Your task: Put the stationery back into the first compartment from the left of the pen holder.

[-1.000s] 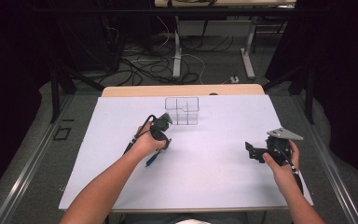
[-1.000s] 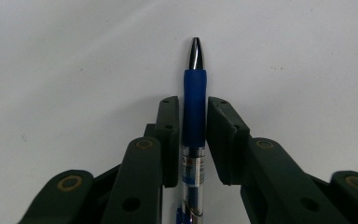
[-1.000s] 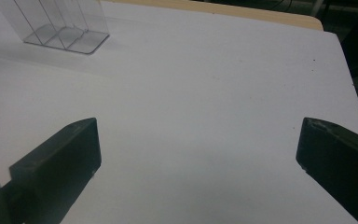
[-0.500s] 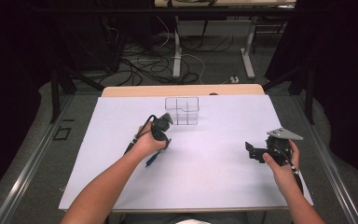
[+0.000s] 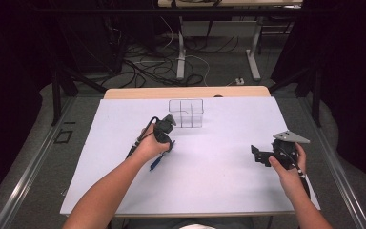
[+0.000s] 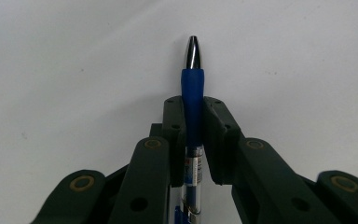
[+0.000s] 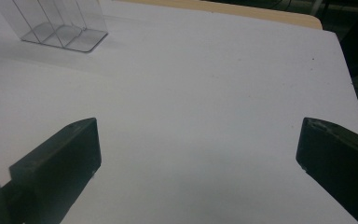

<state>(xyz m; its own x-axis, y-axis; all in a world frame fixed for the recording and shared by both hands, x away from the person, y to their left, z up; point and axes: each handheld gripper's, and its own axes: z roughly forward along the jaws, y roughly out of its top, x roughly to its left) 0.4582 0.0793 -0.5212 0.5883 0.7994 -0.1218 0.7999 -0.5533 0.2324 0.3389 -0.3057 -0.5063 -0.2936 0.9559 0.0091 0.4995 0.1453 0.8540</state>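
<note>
2 hand-held grippers work over a white sheet [image 5: 209, 181] covering the table, with the person's forearms entering from the near edge. Nearest, at the right, the right gripper [image 7: 198, 154] hovers low over bare sheet, its jaws standing wide apart and holding nothing. A little farther in, at the left, the left gripper [image 6: 193, 135] has just been closing and its jaws now press on a blue pen [image 6: 192, 88], gripping it across the blue rubber sleeve just behind the silver tip, the clear barrel running back between the jaws. In the high view the pen [image 5: 155, 163] trails out below the hand, low over the sheet. It looks light, thin and stiff; the smooth plastic barrel may slip or pivot, so the rubber sleeve seems the surest hold. Farthest off stands 1 clear divided organizer [image 5: 186, 113], empty and upright near the table's back edge.
</note>
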